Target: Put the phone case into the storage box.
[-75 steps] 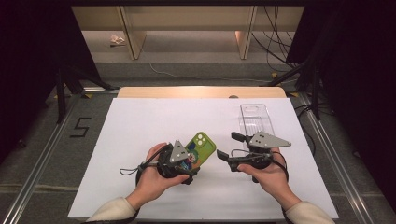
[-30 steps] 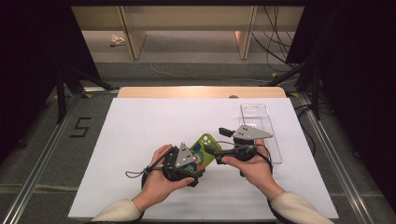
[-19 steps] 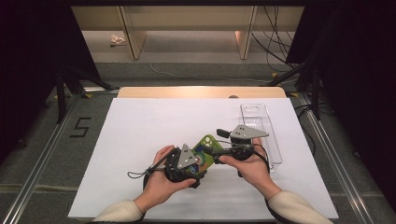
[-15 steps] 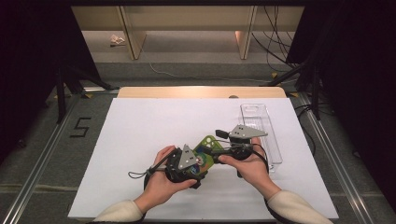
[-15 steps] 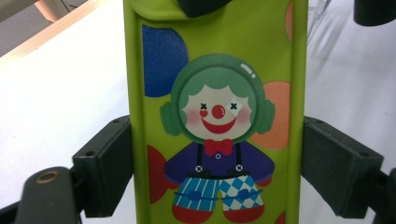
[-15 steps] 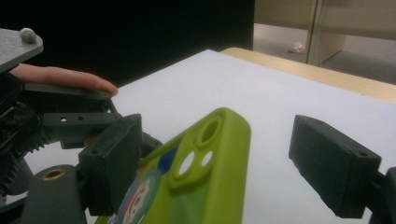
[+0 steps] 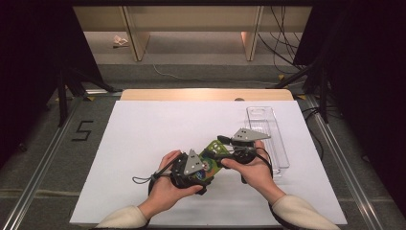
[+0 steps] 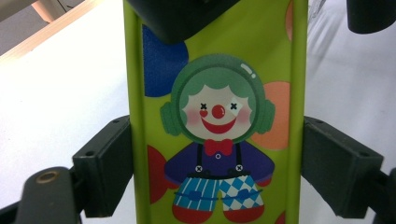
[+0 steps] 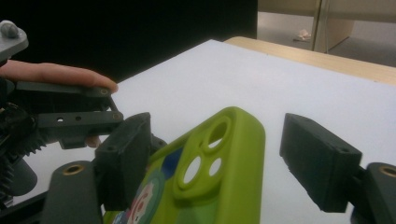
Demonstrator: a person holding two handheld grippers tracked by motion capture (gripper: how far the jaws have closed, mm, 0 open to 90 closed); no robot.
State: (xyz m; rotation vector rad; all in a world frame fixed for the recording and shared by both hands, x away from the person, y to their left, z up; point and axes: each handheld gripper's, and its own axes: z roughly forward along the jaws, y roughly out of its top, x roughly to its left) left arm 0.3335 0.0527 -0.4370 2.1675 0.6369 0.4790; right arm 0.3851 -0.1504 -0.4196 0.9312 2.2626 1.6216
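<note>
White table sheet, wooden edge at far side, dark surrounds.

Near edge: two sleeved forearms entering from below.

Left gripper: jaws clamped on both long edges of green phone case, pads pressed flat against its sides; clown print facing camera in left gripper view; case raised off sheet.

Right gripper: just right of case, jaws either side of its camera-hole end, left jaw touching or nearly so, right jaw standing clear with a gap; jaws just been closing, no grip yet.

Clear plastic tray: right of case and beyond, flat on sheet.

Beyond wooden edge: cables on grey floor, wooden furniture legs.
</note>
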